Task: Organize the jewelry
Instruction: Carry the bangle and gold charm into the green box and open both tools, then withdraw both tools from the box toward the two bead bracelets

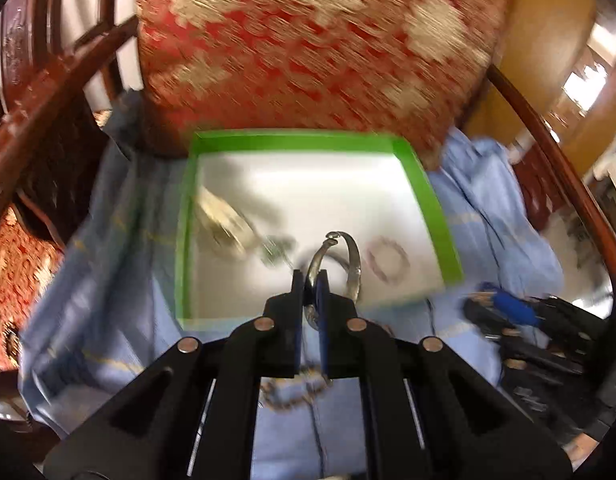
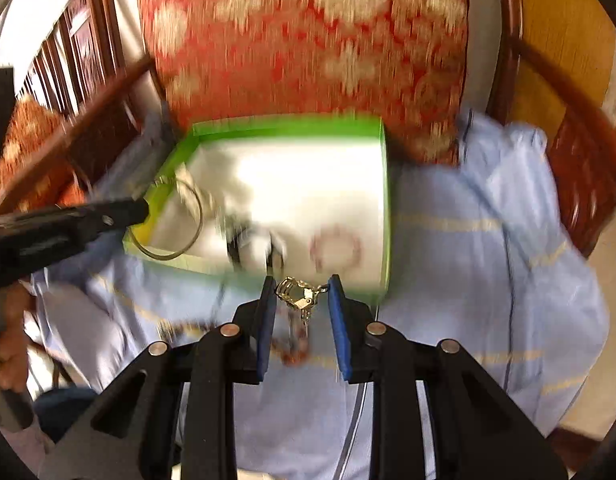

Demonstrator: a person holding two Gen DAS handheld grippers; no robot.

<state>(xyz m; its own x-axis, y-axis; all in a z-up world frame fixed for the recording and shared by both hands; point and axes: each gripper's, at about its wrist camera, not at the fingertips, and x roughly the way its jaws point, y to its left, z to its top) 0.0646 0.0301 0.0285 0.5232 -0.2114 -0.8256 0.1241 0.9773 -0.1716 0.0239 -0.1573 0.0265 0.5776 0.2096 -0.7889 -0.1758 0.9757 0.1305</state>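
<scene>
Tray (image 1: 424, 200) sitting on cloth (image 1: 107, 280), cushion (image 1: 308, 40) standing behind it. Beaded bracelet (image 1: 388, 260) lying in tray, right of bangle (image 1: 336, 268). Chain (image 1: 295, 392) lying on cloth before tray.

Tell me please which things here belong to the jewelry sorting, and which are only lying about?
Belonging to the job:
- silver bangle, in the left gripper
- gold clasp piece, in the right gripper
- green-rimmed box
- beaded bracelet in the box

Lying about:
- blue cloth
- red patterned cushion
</scene>
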